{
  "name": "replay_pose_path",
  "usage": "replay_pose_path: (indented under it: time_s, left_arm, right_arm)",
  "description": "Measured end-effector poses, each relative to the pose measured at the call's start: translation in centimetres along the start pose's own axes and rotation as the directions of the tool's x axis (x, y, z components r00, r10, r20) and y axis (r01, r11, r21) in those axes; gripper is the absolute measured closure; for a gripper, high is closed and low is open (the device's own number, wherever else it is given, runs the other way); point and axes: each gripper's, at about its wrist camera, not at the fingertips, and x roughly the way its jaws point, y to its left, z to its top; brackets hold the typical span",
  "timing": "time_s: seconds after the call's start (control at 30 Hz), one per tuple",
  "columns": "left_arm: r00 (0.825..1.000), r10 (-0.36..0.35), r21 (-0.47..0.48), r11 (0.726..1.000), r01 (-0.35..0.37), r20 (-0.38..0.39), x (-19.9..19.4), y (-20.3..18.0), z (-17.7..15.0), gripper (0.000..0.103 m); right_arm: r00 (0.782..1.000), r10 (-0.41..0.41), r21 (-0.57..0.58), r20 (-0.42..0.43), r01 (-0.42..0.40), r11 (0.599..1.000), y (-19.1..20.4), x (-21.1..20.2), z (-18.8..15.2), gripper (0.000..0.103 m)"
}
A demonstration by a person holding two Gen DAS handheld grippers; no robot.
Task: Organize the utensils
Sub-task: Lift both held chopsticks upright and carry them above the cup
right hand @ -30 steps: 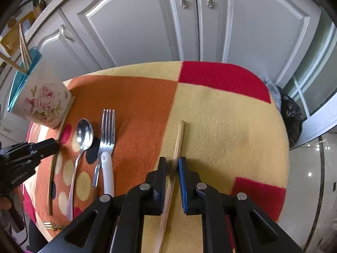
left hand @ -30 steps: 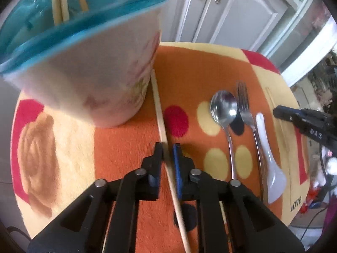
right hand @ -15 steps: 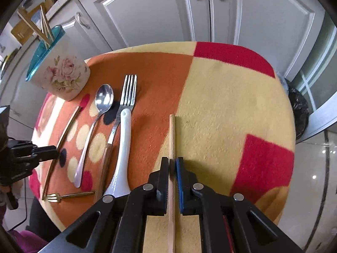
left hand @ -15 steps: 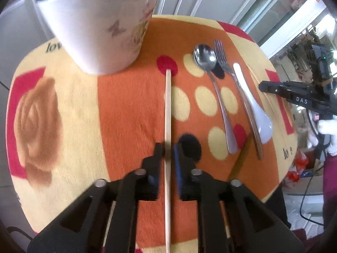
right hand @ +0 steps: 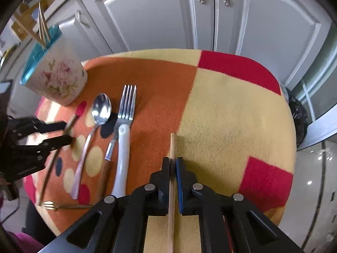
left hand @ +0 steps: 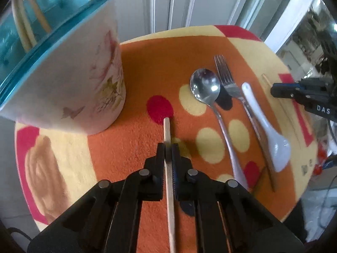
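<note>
Chopstick [left hand: 167, 139] slid back, left claw [left hand: 168, 147] clamped

A round table [right hand: 231, 109] wears an orange, yellow and red cloth. At ten o'clock stands a floral holder [right hand: 56, 80]; toward eight lie a spoon [right hand: 99, 113], fork [right hand: 126, 105] and white ladle-spoon [right hand: 122, 158].

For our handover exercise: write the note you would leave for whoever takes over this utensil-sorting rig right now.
Left hand-held gripper: shut on a chopstick; its jaws have just been closing.
Right hand-held gripper: shut on a second chopstick.
Floral holder at the mat's far left, some sticks already inside.
Left to do: both held chopsticks, steel spoon, fork, white spoon, small gold fork, all lying on the mat.
</note>
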Motion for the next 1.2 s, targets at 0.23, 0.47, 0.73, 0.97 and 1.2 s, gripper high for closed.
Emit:
replay_pose_path:
  time_s: [0.23,0.47,0.73,0.97,1.2]
  left_arm:
    - [0.983,-0.094,-0.051,0.993,0.103,0.158,-6.7,2.0,-1.4,0.099]
    - [0.951,-0.126,-0.04,0.989,0.143,0.284,-12.6,1.5,-3.5,0.099]
    - [0.902,-0.129,-0.039,0.987,0.159,0.411,-19.3,2.1,-6.2,0.099]
    - [0.862,-0.104,-0.057,0.987,0.152,0.495,-24.3,3.7,-5.9,0.099]
    - [0.82,-0.028,-0.1,0.99,0.104,0.572,-28.6,5.9,-3.3,0.099]
  right_arm:
    - [0.992,0.06,-0.008,0.108,-0.059,0.998,0.7,-5.6,-0.8,0.098]
    - [0.968,0.129,-0.042,0.213,-0.123,0.991,3.2,-11.5,-2.3,0.098]
    - [0.953,0.136,-0.128,0.27,-0.105,0.986,6.8,-15.9,-4.1,0.098]
    - [0.935,0.157,-0.198,0.318,-0.097,0.975,9.4,-19.0,-3.2,0.098]
    - [0.899,0.233,-0.26,0.37,-0.14,0.955,12.5,-21.5,0.2,0.098]
